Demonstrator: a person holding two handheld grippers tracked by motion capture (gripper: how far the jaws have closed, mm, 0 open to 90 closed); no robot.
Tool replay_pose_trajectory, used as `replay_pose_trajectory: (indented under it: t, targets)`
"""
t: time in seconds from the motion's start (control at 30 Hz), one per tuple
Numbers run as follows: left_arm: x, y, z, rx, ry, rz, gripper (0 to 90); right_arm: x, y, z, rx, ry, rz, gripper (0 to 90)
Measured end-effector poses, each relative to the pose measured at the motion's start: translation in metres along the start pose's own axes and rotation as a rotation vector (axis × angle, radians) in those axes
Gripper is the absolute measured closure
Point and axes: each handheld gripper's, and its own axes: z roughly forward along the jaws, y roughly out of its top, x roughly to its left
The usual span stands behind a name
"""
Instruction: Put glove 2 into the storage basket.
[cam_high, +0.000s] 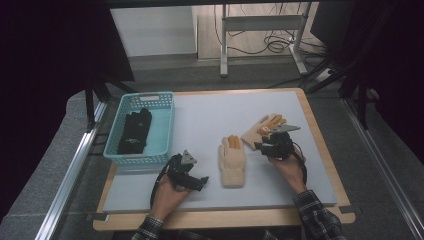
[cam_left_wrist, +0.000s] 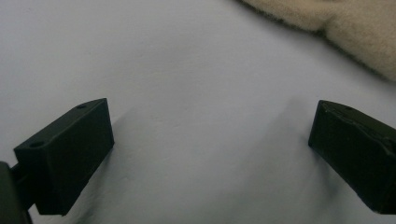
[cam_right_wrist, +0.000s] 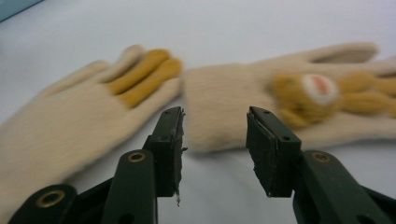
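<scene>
Two cream gloves with orange fingers lie on the grey mat (cam_high: 210, 112). One glove (cam_high: 232, 160) lies straight in the middle; the other glove (cam_high: 260, 129) lies slanted to its right. My right gripper (cam_high: 260, 146) is low over the mat by the slanted glove's cuff. In the right gripper view it (cam_right_wrist: 214, 140) is open with nothing between the jaws, the cuff of the glove (cam_right_wrist: 233, 98) with a bear patch just beyond them and the other glove (cam_right_wrist: 70, 121) to the left. My left gripper (cam_high: 201, 181) rests left of the middle glove, open (cam_left_wrist: 210, 140) over bare mat, the glove's edge (cam_left_wrist: 345, 28) beyond.
A teal basket (cam_high: 167, 131) at the mat's left holds black gloves (cam_high: 135, 131). The wooden table rim (cam_high: 320, 135) borders the mat. Beyond the table stand a desk frame's legs (cam_high: 224, 45) and floor cables.
</scene>
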Motion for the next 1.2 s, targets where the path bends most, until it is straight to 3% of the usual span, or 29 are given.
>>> replay_pose_trajectory:
  t: [0.17,0.33,0.5,0.6,0.67,0.77,0.9,1.2]
  targets:
    - [0.000,0.000,0.000,0.000,0.000,0.000,0.2,-0.023,0.005,0.006,0.012,-0.074,0.057,50.4]
    - [0.000,0.000,0.000,0.000,0.000,0.000,0.2,-0.036,0.013,0.016,0.012,-0.128,0.103,44.3]
    - [0.000,0.000,0.000,0.000,-0.001,0.000,0.2,-0.038,0.020,0.032,0.034,-0.156,0.113,37.4]
    - [0.000,0.000,0.000,-0.002,0.000,-0.002,0.2,-0.037,0.024,0.046,0.062,-0.195,0.130,36.8]
    - [0.000,0.000,0.000,-0.002,0.000,-0.002,0.2,-0.035,0.025,0.053,0.083,-0.231,0.116,37.2]
    - [0.000,0.000,0.000,-0.001,0.000,0.000,0.2,-0.030,0.026,0.057,0.108,-0.281,0.077,49.9]
    - [0.000,0.000,0.000,0.001,0.000,0.002,0.2,-0.031,0.027,0.054,0.115,-0.259,0.065,57.6]
    - [0.000,0.000,0.000,0.001,0.000,0.002,0.2,-0.033,0.030,0.027,0.050,-0.182,0.025,58.2]
